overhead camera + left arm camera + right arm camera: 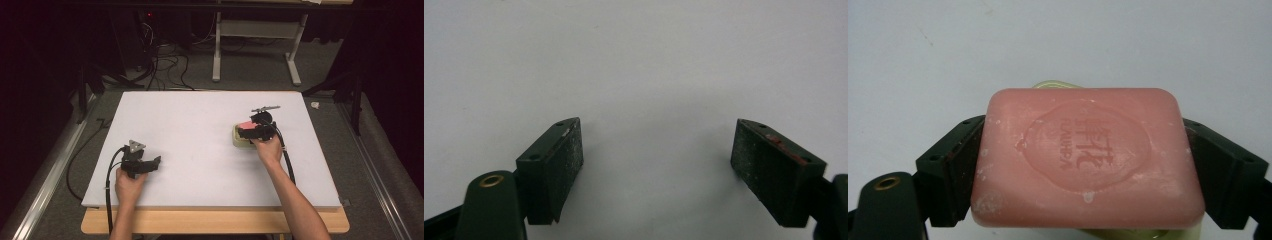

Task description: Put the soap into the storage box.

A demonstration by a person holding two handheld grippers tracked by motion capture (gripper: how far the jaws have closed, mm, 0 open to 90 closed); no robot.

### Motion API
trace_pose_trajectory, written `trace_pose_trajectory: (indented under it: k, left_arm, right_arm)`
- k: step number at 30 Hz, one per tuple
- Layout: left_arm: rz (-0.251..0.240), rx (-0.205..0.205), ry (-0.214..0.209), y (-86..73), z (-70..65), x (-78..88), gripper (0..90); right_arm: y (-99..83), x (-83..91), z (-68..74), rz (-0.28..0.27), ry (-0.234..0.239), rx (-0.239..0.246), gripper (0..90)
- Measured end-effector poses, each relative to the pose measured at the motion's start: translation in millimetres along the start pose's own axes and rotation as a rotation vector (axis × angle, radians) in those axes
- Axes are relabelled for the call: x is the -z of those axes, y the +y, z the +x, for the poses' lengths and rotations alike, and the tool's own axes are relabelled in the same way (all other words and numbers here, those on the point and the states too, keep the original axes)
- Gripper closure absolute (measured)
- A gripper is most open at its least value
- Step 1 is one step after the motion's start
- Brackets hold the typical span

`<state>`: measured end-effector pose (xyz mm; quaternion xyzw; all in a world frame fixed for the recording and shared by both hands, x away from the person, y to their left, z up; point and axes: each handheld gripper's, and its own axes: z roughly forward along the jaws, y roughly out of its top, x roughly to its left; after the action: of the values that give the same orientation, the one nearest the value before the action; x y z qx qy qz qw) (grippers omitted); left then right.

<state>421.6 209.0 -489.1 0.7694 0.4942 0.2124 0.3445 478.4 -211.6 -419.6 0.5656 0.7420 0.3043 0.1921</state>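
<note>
Right gripper (1083,165) clamps the pink stamped soap bar (1088,157) directly above the pale green soap dish (240,140); seating and release remain. Left gripper (656,170) rests open, empty, well apart.

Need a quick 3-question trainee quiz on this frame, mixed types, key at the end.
1. True or false: the left gripper holds the pink soap bar.
2. What sits directly beneath the soap? A) a pale soap dish B) a blue towel C) a metal tray
3. Fill in: the left gripper's jaws are ____ over the bare white table.

Key: 1 false, the right gripper clamps it. 2 A. 3 open.
</note>
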Motion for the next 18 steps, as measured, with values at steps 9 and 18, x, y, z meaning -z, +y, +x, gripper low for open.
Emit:
trace_pose_trajectory:
  k: [9, 18]
  left_arm:
    - [0.000, 0.000, 0.001, 0.0, -0.1, 0.0, 21.5]
    - [0.000, 0.000, 0.000, 0.0, 0.0, 0.0, 21.5]
  right_arm:
    - [-0.7, -9.2, 0.7, 0.027, -0.002, -0.017, 13.7]
    - [-2.4, -17.9, 0.4, 0.053, -0.017, -0.036, 13.7]
